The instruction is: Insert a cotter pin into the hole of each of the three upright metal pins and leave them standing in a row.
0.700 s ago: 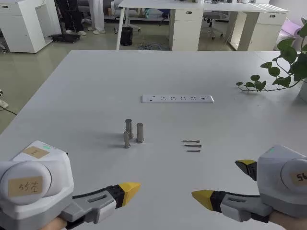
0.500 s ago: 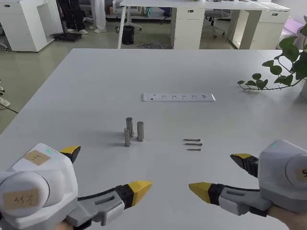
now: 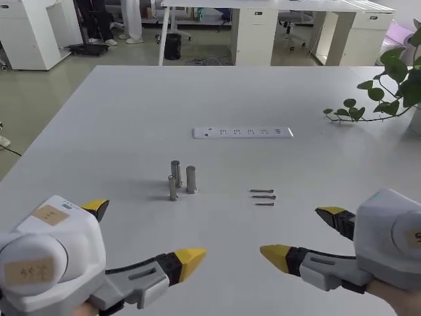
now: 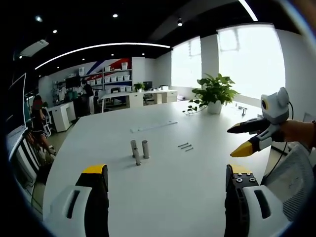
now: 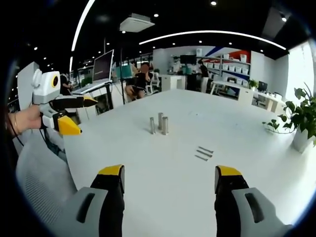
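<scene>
Right now your three metal pins (image 3: 181,179) stand upright in a tight cluster about the middle of the bench (image 3: 118,118). Two are side by side and one is just in front toward the near edge, so they make a clump, not a row; whether they touch is too small to tell. The three cotter pins (image 3: 263,197) lie flat and parallel, one behind another, apart from the cluster toward the right edge. That layout probably lets you take one at a time without knocking the rest, and with all three lying there, no hole is likely filled yet. Beyond both, toward the far edge, lies a power strip (image 3: 243,133), and a plant (image 3: 388,85) trails in over the far right corner; neither crowds your work. Your left claw (image 3: 145,232) hovers low by the near edge on the left and your right claw (image 3: 302,233) by the near edge on the right. Their tips point inward and forward, well short of the pins. Both claws are spread wide and hold nothing, which suits an opening move: the left would likely steady a metal pin while the right fetches a cotter pin.
</scene>
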### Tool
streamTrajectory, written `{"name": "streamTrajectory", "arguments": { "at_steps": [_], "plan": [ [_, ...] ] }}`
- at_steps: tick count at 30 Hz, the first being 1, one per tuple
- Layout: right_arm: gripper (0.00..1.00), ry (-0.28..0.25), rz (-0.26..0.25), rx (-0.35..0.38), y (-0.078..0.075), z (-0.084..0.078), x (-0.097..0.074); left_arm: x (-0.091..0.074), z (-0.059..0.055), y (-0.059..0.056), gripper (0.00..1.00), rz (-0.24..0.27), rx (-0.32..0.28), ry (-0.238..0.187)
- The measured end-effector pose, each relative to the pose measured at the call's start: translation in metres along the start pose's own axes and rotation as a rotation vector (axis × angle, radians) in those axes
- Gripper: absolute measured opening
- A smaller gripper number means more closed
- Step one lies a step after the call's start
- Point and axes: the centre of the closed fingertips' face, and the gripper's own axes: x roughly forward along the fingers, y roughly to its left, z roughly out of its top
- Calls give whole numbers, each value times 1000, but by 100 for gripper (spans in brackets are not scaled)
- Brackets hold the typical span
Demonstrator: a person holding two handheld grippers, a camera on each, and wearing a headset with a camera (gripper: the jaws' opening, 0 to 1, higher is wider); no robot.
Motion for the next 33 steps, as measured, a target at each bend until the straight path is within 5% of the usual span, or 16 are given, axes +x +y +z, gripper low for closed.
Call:
{"name": "streamTrajectory", "arguments": {
  "at_steps": [18,33],
  "plan": [
    [71,-1,12,3,4,-2,1,-2,-3,8,99,35,3,15],
    [98,22,76,-18,12,-3,7,-1,-6,12,99,41,11,25]
  ]
}}
